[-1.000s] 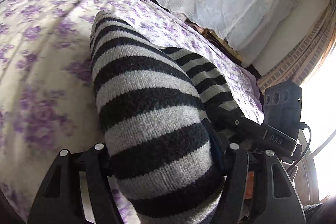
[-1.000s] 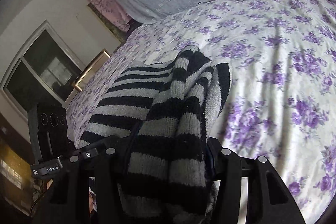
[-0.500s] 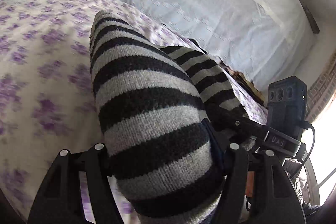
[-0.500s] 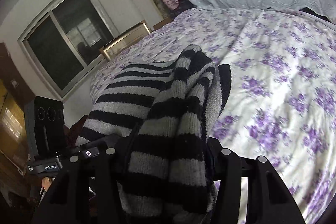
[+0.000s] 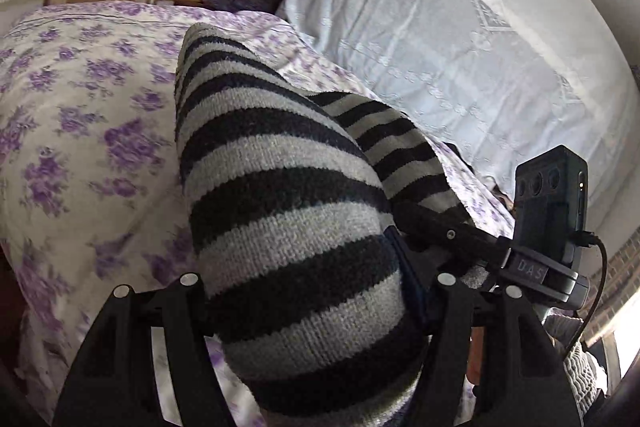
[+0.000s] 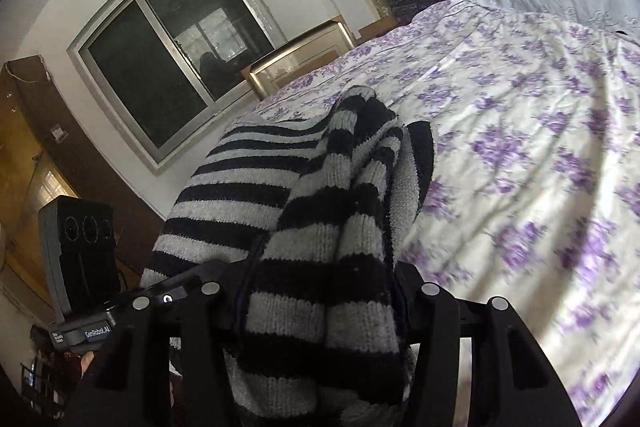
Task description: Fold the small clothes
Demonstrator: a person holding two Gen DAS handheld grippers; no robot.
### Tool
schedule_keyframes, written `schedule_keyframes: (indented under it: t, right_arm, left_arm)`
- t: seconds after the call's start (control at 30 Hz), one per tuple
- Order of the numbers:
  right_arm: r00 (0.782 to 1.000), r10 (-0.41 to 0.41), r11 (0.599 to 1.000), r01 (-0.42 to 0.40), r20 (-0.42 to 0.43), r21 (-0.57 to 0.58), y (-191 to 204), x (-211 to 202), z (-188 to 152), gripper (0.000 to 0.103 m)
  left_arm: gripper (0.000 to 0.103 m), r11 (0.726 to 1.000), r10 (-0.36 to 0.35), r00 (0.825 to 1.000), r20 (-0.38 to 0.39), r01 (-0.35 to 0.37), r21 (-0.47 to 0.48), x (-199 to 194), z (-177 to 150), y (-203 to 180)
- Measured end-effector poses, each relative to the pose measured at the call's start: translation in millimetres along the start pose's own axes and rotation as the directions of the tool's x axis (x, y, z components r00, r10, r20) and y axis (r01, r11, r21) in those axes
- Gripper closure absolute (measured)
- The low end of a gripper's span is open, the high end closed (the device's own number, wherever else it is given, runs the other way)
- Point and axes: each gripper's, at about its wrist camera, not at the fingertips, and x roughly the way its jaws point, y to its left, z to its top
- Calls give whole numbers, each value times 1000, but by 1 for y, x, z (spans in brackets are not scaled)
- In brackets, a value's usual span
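Both hand-held grippers (image 5: 316,291) (image 6: 320,295) clamp striped sock (image 5: 288,211) over floral bedspread (image 5: 80,131); white pillow (image 5: 440,39) behind.

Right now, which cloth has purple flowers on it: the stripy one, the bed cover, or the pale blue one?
The bedsheet. The striped garment is black-and-grey, and the pale blue cover shows only faint white patterns.

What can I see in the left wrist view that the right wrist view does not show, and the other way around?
Only the left wrist view shows the right gripper's camera unit and a brick wall. Only the right wrist view shows the window and the left gripper's camera unit. Both show the striped garment clamped in the viewing gripper, left gripper and right gripper, above the floral bedsheet, plus the white lace cover.
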Motion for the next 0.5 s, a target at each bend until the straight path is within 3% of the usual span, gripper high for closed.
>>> schedule_keyframes:
  t: [0.1,0.2,0.33,0.5]
  right_arm:
    - [1000,-13,1000,13,-16,-11,-7,29,-1,49]
    - [994,-81,997,80,-75,-15,-20,60,-15,46]
    - [994,8,992,6,-110,128,-49,69,-14,39]
    - [994,-14,994,25,-106,110,-44,70,-13,38]
  left_arm:
    - [38,999,27,1000,-14,-27,-32,16,3,22]
    - [34,994,63,996,-64,-69,-90,38,-6,47]
    - [28,992,116,993,-32,-117,-37,40,-10,40]
    - [25,990,133,990,-36,-135,-43,41,-11,41]
